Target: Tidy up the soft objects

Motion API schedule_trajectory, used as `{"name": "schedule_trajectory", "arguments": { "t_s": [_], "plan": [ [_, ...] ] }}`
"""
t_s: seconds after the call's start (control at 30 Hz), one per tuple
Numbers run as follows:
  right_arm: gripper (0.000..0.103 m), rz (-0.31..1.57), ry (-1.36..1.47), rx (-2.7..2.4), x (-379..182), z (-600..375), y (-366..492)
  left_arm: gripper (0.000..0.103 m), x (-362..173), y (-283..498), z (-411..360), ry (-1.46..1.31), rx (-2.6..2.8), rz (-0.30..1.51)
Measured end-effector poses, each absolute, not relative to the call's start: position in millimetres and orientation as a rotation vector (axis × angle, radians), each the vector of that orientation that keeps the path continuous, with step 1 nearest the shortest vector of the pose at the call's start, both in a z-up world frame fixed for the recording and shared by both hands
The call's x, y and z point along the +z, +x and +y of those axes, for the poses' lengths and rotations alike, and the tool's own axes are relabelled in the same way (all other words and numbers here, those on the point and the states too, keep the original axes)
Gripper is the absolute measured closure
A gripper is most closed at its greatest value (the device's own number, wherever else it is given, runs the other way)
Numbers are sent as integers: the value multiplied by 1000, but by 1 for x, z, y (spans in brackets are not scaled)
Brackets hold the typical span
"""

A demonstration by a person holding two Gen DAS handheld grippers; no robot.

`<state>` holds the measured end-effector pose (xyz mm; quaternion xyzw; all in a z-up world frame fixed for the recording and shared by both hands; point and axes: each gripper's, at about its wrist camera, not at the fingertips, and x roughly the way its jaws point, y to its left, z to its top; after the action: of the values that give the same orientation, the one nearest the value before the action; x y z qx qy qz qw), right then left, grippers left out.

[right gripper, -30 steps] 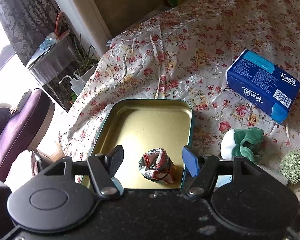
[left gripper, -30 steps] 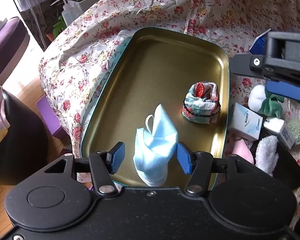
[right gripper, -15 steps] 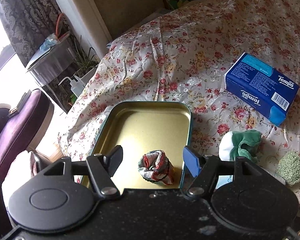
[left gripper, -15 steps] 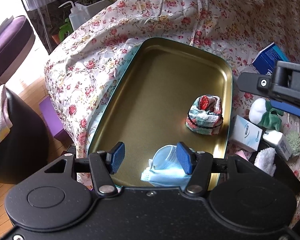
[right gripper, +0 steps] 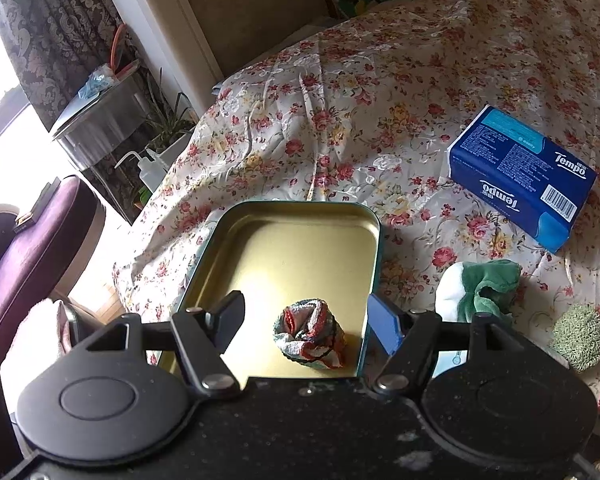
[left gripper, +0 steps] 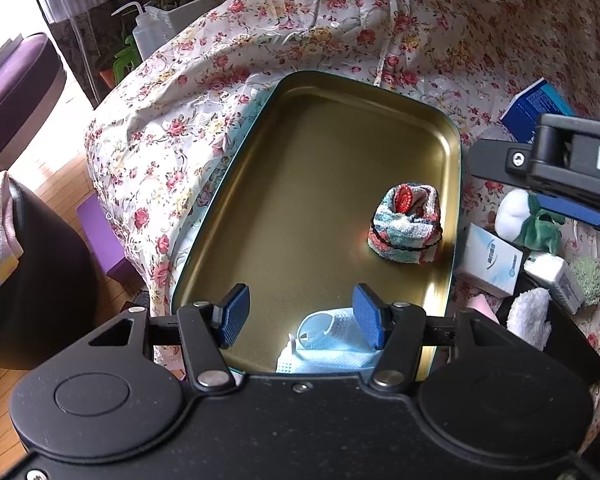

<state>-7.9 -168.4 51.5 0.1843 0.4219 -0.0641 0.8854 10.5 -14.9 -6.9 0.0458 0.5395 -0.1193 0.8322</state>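
Observation:
A gold tin tray (left gripper: 324, 152) with a teal rim lies on the flowered cloth; it also shows in the right wrist view (right gripper: 292, 240). A rolled striped cloth (left gripper: 406, 230) stands in it near the right wall, also seen in the right wrist view (right gripper: 310, 340). A light blue face mask (left gripper: 328, 344) lies in the tray's near end, under my left gripper (left gripper: 300, 316), which is open and empty above it. My right gripper (right gripper: 304, 320) is open and empty above the tray; its body (left gripper: 560, 164) shows in the left wrist view.
Right of the tray lie a green-and-white plush (right gripper: 480, 288), a green fuzzy ball (right gripper: 578, 336), a blue Tempo tissue pack (right gripper: 524, 176), a small white box (left gripper: 488, 260), a white towel (left gripper: 528, 316) and a pink item (left gripper: 480, 304). The table edge drops left toward a purple seat (right gripper: 32, 240).
The mask has dropped from between my left fingers and now lies flat in the tray. My left gripper has pulled back and risen. The right gripper has barely moved.

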Motion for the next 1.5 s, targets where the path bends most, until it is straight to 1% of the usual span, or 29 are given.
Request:
{"name": "schedule_trajectory", "arguments": {
  "t_s": [0.33, 0.7, 0.9, 1.0, 1.1, 1.17, 1.3, 1.37, 1.5],
  "plan": [
    [35, 889, 354, -125, 49, -162, -8, 48, -5, 8, -14, 103, -269, 1143],
    [33, 865, 317, -130, 57, -155, -15, 48, 4, 2, -12, 117, -292, 1096],
    [30, 835, 265, -125, 69, -144, -26, 47, 11, -7, -18, 157, -340, 1054],
    [27, 814, 232, -146, 77, -143, -36, 47, 16, -11, -21, 171, -366, 1025],
    [22, 793, 181, -185, 81, -145, -49, 47, 20, -16, -24, 175, -397, 1007],
    [16, 770, 160, -233, 82, -152, -63, 44, 22, -19, -26, 180, -413, 999],
    [9, 754, 164, -313, 75, -174, -93, 44, 23, -28, -34, 204, -460, 982],
    [2, 749, 165, -369, 69, -189, -109, 43, 23, -34, -39, 215, -490, 981],
    [1, 745, 184, -503, 54, -223, -137, 43, 22, -45, -54, 249, -547, 981]
  ]
}}
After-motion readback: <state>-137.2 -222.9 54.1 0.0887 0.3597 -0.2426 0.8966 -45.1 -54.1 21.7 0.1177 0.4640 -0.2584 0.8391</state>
